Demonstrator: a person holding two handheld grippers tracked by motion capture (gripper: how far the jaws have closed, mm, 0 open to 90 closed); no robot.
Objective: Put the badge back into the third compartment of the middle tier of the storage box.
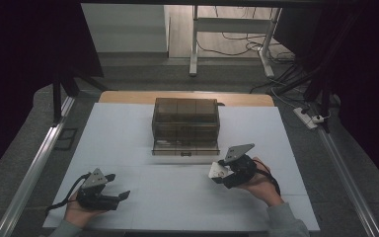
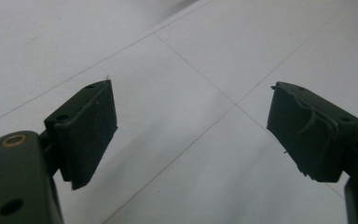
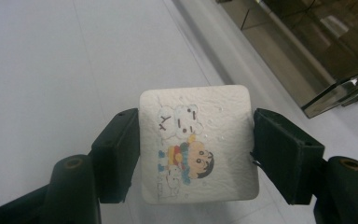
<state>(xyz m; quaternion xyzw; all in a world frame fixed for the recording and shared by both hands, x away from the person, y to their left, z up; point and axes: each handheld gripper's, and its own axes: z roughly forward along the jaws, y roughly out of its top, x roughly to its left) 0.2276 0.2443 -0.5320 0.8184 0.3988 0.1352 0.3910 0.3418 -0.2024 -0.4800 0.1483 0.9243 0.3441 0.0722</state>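
Right gripper view, white cartoon pack (image 3: 198, 144) clamped between right gripper (image 3: 196, 149) jaws

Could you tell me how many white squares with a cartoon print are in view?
1. The white square sits clamped in the right tool, near the brown box. The left tool is open. The box may hide more.

White square cartoon-printed packet (image 3: 198, 144) clamped in right tool (image 3: 196, 149); near brown box (image 1: 186, 124).
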